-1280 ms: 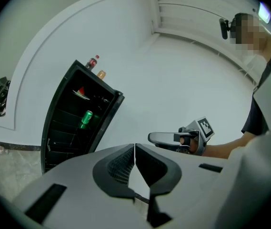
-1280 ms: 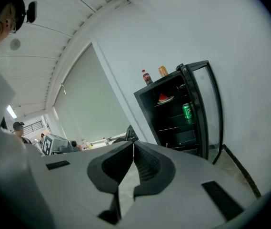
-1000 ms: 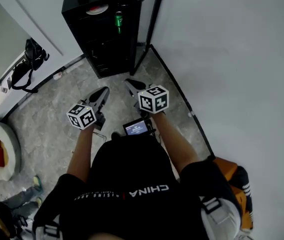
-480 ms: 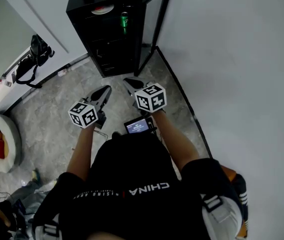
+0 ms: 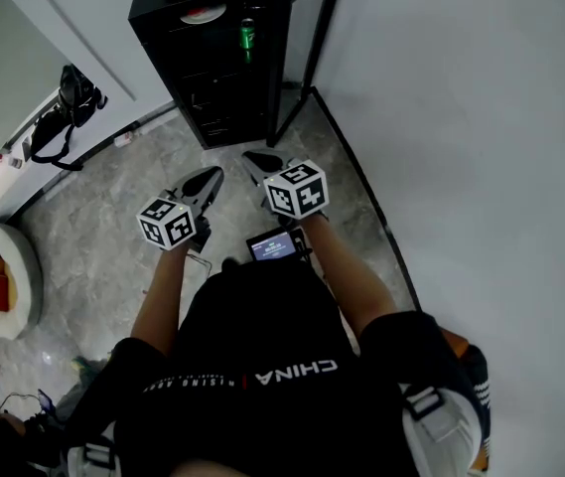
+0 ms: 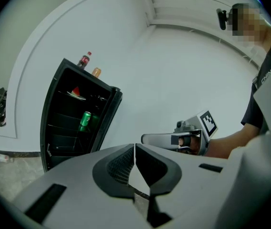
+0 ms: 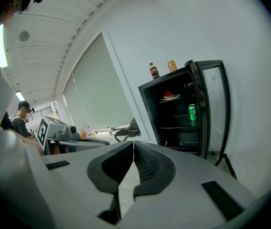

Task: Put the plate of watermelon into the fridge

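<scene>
Head view shows the person standing well back from the tall black fridge point(image 5: 217, 78) at the far end of the grey stone floor point(image 5: 93, 217), with its glass door point(image 5: 307, 38) swung open to the right. The white plate of red watermelon point(image 5: 203, 13) lies on the top shelf inside the fridge, which is where the task wants it. A green drinks can point(image 5: 247, 36) stands on the shelf below, apart from the plate. Both tools are held side by side in front of the person's body, pointing towards the fridge and touching nothing. The left tool point(image 6: 134, 149) has its dark ribbed jaws pressed together with nothing between them, and the right tool point(image 7: 133, 147) is likewise closed and empty. The right gripper view shows the plate sitting level and well inside the shelf, clear of the door frame, so it appears safely placed. A dark cola bottle point(image 7: 153, 71) and an orange bottle point(image 7: 172, 66) stand on the fridge top. With the plate already in place, only the open door seems unsettled, and the task sentence does not mention it. If the door is to be shut, my judgement is that a slow push with a closed tool near its free edge would avoid jolting the shelf and sliding the plate.
</scene>
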